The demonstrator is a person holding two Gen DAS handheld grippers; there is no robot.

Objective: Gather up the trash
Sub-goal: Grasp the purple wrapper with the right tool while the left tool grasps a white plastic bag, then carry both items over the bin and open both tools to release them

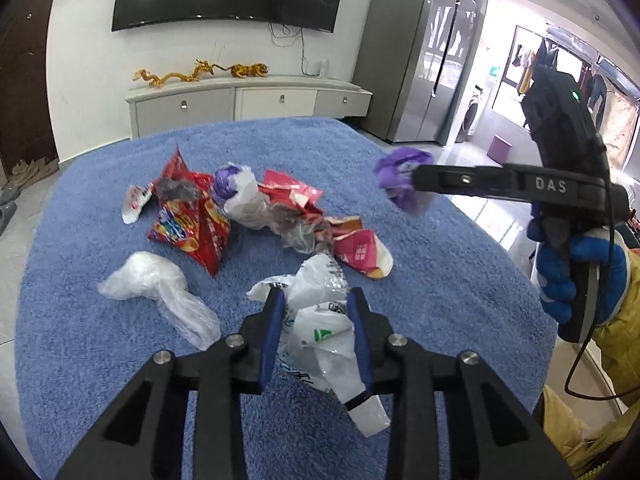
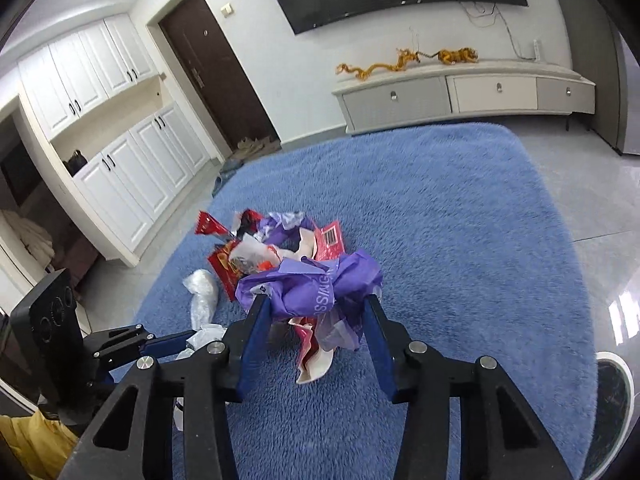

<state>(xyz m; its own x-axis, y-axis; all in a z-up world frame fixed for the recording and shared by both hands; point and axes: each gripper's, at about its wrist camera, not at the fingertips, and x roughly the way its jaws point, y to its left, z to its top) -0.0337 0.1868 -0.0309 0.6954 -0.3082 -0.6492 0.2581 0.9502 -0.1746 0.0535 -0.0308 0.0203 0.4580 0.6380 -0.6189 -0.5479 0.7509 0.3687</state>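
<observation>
Trash lies on a blue rug [image 1: 420,280]: a red snack bag [image 1: 188,228], a clear plastic wad [image 1: 156,284], red wrappers [image 1: 360,252] and a purple-white bag [image 1: 236,188]. My left gripper [image 1: 316,304] is shut on a white plastic bag [image 1: 320,328] just above the rug. My right gripper [image 2: 314,308] is shut on a crumpled purple bag [image 2: 316,284] and holds it in the air above the pile [image 2: 264,248]. The right gripper also shows in the left wrist view [image 1: 416,184], with the purple bag [image 1: 402,178] at its tip.
A grey-white TV cabinet [image 1: 248,100] with gold dragon figures stands against the far wall under a TV. A grey fridge [image 1: 420,60] is at the right. White cupboards [image 2: 120,160] and a dark door [image 2: 216,60] are at the left. Tiled floor [image 2: 592,208] surrounds the rug.
</observation>
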